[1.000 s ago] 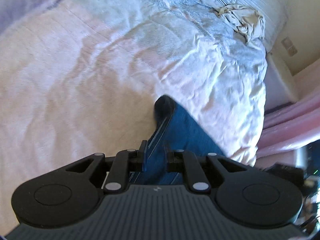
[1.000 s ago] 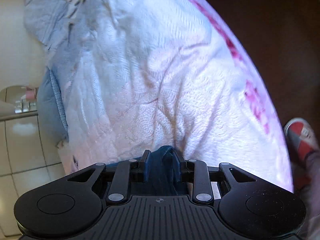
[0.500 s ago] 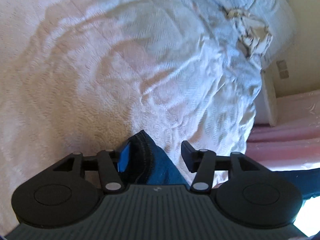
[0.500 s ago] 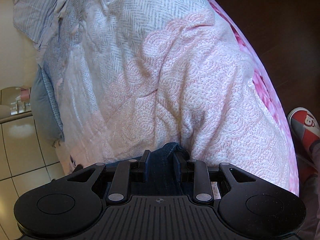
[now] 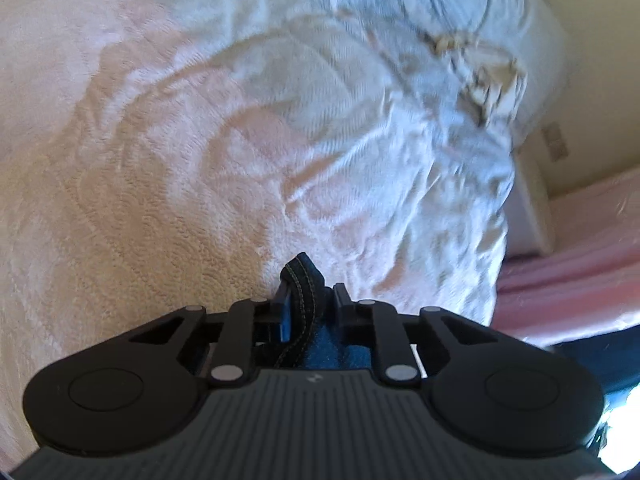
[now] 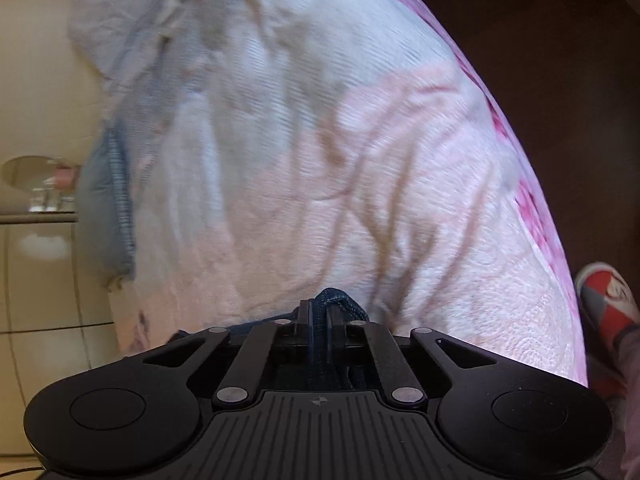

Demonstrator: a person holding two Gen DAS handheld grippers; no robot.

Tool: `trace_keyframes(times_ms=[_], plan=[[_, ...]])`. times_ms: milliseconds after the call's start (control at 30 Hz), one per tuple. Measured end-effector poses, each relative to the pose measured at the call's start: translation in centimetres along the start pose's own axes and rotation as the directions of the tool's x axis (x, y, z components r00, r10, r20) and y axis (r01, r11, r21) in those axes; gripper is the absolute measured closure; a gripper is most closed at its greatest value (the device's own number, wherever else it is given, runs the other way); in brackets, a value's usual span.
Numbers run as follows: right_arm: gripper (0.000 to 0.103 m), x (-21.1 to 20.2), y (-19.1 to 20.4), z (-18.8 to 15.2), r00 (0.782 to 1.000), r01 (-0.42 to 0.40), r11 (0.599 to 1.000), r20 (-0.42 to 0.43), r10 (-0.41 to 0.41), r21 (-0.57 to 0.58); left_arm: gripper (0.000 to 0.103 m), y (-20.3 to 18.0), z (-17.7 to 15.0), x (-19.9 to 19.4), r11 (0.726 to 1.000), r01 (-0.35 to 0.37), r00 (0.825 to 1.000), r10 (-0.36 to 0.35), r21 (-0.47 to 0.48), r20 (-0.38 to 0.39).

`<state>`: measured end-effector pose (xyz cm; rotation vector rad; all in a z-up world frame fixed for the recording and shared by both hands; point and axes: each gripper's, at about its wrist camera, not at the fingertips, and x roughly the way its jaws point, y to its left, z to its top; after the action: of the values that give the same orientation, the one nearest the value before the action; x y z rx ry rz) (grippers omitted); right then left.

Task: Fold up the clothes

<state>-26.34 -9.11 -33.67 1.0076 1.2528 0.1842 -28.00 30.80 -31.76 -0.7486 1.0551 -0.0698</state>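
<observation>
Left wrist: left claw [image 5: 308, 300], earlier spread, now pinches jeans [image 5: 306, 300]; right claw [image 6: 322, 316] still pinching jeans.

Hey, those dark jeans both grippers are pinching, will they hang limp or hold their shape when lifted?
The jeans will probably sag between the left gripper and right gripper; the pinched edge already bunches. The thick stitched seam suggests heavyish, grippy denim, unlikely to slip.
</observation>
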Motion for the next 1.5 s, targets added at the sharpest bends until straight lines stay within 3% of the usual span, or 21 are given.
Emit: trace_keyframes(times_ms=[133, 233, 300, 433, 467, 533, 567, 600, 767, 900, 933, 1000, 1033, 1067, 1100, 1167, 1200, 1267, 1333, 1433, 1500], plan=[[0.102, -0.5, -2.6, -1.0, 0.998, -0.017, 0.991, 0.058, 0.009, 0.136, 0.087, 0.9, 0.0, 0.5, 0.998, 0.024, 1.000, -0.025, -0.057, -0.003], [0.101, 0.3, -5.1, -1.4, 0.997, -0.064, 0.945, 0.066, 0.045, 0.322, 0.089, 1.6, 0.0, 1.0, 0.994, 0.040, 0.999, -0.041, -0.100, -0.009], [0.100, 0.3, -4.9, -1.0, 0.996, -0.086, 0.938, 0.046, 0.074, 0.336, 0.088, 2.0, 0.0, 1.3, 0.990, 0.050, 0.999, -0.052, -0.129, -0.013], [0.071, 1.2, -5.1, 0.0, 0.995, -0.098, 0.913, 0.010, 0.102, 0.397, 0.086, 2.5, 0.6, 2.3, 0.986, 0.050, 0.997, -0.058, -0.160, -0.045], [0.070, 1.6, -5.3, 0.2, 0.995, -0.096, 0.895, 0.008, 0.103, 0.436, 0.086, 2.6, 0.8, 2.6, 0.985, 0.048, 0.997, -0.058, -0.167, -0.056], [0.072, 2.4, -5.7, 0.3, 0.996, -0.081, 0.860, 0.003, 0.091, 0.503, 0.087, 2.8, 1.1, 3.0, 0.984, 0.044, 0.996, -0.057, -0.172, -0.071], [0.081, 2.5, -5.9, 0.2, 0.997, -0.066, 0.851, -0.001, 0.078, 0.521, 0.088, 2.7, 1.1, 2.9, 0.987, 0.037, 0.997, -0.048, -0.157, -0.064], [0.099, 2.2, -6.3, 0.2, 0.998, -0.044, 0.852, -0.009, 0.057, 0.521, 0.089, 2.5, 0.9, 2.6, 0.989, 0.034, 0.998, -0.042, -0.141, -0.049], [0.101, -0.2, -5.8, -2.0, 0.992, -0.104, 0.876, 0.114, 0.057, 0.471, 0.088, 2.8, -0.4, 2.3, 0.993, 0.042, 0.999, -0.039, -0.110, 0.032], [0.100, 1.4, -7.5, -2.1, 0.994, -0.073, 0.825, 0.113, 0.012, 0.560, 0.087, 2.4, -0.5, 3.4, 0.999, -0.003, 0.999, 0.005, -0.044, 0.032], [0.100, 1.4, -7.3, -1.7, 0.995, -0.059, 0.832, 0.098, 0.005, 0.551, 0.086, 1.9, -0.3, 3.2, 1.000, -0.018, 0.999, 0.019, -0.015, 0.026], [0.099, 0.6, -5.1, -0.6, 0.998, 0.011, 0.931, 0.048, -0.030, 0.366, 0.085, 0.3, -0.2, 2.1, 0.993, -0.075, 0.997, 0.072, 0.088, 0.038], [0.098, 0.2, -3.7, -0.3, 0.998, 0.047, 0.971, 0.030, -0.056, 0.235, 0.082, -0.9, -0.4, 1.2, 0.976, -0.129, 0.991, 0.118, 0.174, 0.069], [0.097, -0.2, -2.1, -0.4, 0.995, 0.089, 0.993, 0.030, -0.091, 0.076, 0.082, -2.2, -0.7, 0.4, 0.949, -0.184, 0.981, 0.162, 0.256, 0.105], [0.095, -0.9, -0.7, -0.7, 0.989, 0.141, 0.988, 0.060, -0.137, -0.068, 0.082, -3.4, -1.0, -0.5, 0.912, -0.239, 0.969, 0.201, 0.334, 0.143], [0.091, -2.3, 1.6, -1.8, 0.961, 0.258, 0.923, 0.172, -0.216, -0.285, 0.085, -5.4, -1.7, -2.6, 0.812, -0.394, 0.914, 0.299, 0.430, 0.273], [0.090, -2.9, 2.6, -2.3, 0.947, 0.303, 0.879, 0.222, -0.233, -0.368, 0.086, -5.9, -2.1, -3.7, 0.791, -0.420, 0.901, 0.304, 0.444, 0.310], [0.089, -3.9, 4.2, -3.6, 0.934, 0.332, 0.807, 0.290, -0.209, -0.489, 0.089, -6.5, -2.8, -5.3, 0.818, -0.343, 0.930, 0.229, 0.461, 0.286], [0.089, -4.5, 6.4, -5.5, 0.947, 0.291, 0.749, 0.288, -0.140, -0.595, 0.092, -7.0, -4.1, -5.1, 0.827, -0.274, 0.955, 0.174, 0.490, 0.240], [0.089, -3.1, 7.7, -9.0, 0.955, 0.286, 0.613, 0.267, -0.124, -0.737, 0.092, -7.4, -6.7, -3.0, 0.803, -0.229, 0.971, 0.147, 0.551, 0.189], [0.089, -1.2, 7.5, -10.9, 0.954, 0.298, 0.519, 0.264, -0.141, -0.801, 0.091, -6.2, -7.3, -0.8, 0.808, -0.232, 0.971, 0.163, 0.542, 0.173]])
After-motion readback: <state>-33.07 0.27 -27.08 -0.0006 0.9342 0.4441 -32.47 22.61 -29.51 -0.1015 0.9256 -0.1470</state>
